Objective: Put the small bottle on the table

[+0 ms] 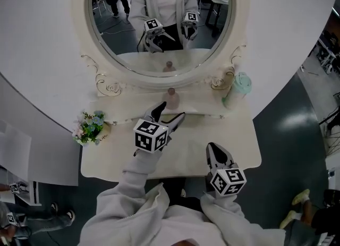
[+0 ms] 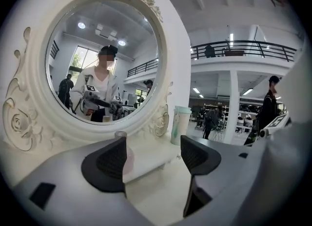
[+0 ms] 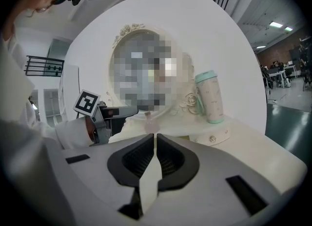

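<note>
Small pale pink bottle stands mid-frame on white shelf; only gripper views reveal left hand-held gripper open, right hand-held gripper closed, empty.

No text I can actually read here. The marker cubes on my left gripper and right gripper, mid-frame, just show black-and-white square patterns. Any print on the mint tumbler, upper right, is too small to tell.
</note>
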Available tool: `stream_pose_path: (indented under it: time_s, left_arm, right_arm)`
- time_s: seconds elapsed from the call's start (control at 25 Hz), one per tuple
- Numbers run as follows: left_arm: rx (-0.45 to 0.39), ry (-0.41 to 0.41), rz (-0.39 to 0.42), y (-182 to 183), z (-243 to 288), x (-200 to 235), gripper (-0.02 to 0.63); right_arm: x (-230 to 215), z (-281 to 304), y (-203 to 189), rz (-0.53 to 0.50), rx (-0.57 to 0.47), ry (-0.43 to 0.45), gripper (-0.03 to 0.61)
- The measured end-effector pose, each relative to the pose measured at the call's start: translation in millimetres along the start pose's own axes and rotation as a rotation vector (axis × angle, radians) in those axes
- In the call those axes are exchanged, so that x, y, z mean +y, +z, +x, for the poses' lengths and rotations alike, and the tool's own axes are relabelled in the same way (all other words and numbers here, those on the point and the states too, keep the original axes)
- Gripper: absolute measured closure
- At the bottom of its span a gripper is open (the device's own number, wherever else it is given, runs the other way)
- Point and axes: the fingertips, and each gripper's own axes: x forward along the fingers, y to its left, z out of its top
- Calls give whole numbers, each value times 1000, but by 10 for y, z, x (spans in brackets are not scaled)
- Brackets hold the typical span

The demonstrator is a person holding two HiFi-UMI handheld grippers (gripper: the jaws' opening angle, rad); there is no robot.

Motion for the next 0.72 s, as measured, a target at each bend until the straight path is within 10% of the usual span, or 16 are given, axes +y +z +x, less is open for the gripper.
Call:
stream_pose_path:
  time_s: [0.72]
  left_arm:
    - [-44,-69,9,-273,-891,-786,461]
  right_arm:
    - [104,-368,27,-20,-27,30,537]
